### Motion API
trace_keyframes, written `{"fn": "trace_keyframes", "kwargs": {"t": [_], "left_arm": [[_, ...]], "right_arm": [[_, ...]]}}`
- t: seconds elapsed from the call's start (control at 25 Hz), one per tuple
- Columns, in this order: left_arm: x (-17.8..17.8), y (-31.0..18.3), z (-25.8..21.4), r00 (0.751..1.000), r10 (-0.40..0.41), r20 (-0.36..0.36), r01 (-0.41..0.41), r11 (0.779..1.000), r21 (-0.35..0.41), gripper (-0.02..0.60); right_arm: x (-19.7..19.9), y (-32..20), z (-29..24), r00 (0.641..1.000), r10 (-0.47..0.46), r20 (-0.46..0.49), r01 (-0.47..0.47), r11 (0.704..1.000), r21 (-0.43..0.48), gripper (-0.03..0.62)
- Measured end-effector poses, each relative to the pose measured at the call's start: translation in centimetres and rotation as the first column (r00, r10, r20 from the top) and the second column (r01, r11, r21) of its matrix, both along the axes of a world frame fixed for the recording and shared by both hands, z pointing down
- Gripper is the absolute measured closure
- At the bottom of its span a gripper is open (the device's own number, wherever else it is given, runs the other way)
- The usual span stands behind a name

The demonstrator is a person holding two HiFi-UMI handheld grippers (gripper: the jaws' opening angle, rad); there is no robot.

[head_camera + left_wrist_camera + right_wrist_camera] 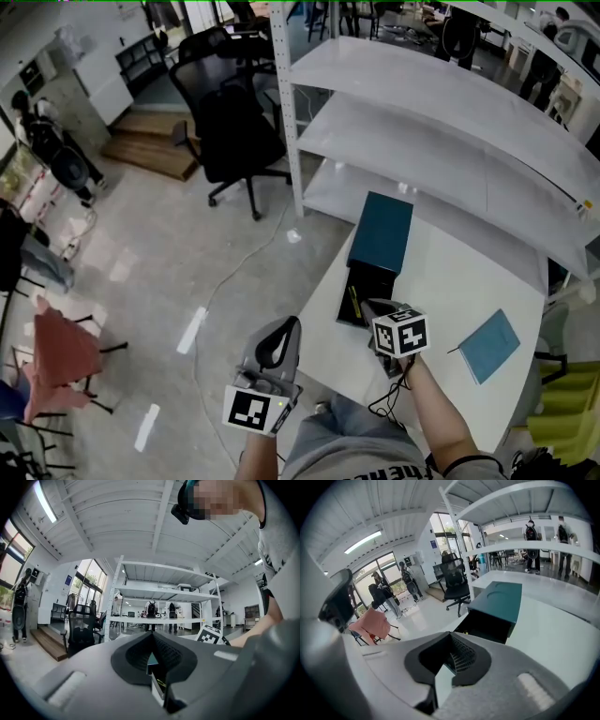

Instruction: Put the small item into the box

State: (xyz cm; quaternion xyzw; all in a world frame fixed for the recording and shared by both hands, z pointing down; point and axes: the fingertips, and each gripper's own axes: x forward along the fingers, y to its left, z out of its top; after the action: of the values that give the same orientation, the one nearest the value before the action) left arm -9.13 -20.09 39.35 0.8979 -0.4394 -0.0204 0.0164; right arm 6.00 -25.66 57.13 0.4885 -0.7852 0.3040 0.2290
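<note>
A teal box (382, 232) lies on the white table (450, 281), its black open end (366, 292) facing me. A thin yellowish item (353, 302) shows inside that opening; I cannot tell what it is. My right gripper (369, 306) hovers just at the open end, jaws together with nothing seen between them. In the right gripper view the box (499, 601) lies just ahead of the closed right gripper (451, 638). My left gripper (292, 325) hangs off the table's left edge above the floor, also shut and empty. A flat teal piece (489, 345) lies on the table to the right.
A white shelf rack (441, 112) stands behind the table. A black office chair (230, 131) stands on the floor at the back left, and a pink-covered seat (61, 352) at the left. A cable (230, 272) runs across the floor.
</note>
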Motion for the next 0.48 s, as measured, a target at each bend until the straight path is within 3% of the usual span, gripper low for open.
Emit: {"fn": "trace_keyframes", "kwargs": {"t": [0.48], "left_arm": [[2.3,1.3,-0.8,0.997,0.079,0.002,-0.079,0.996,0.048,0.566]], "right_arm": [[2.3,4.1,-6.5,0.996,0.073,0.045,-0.083,0.957,0.277,0.592]]}}
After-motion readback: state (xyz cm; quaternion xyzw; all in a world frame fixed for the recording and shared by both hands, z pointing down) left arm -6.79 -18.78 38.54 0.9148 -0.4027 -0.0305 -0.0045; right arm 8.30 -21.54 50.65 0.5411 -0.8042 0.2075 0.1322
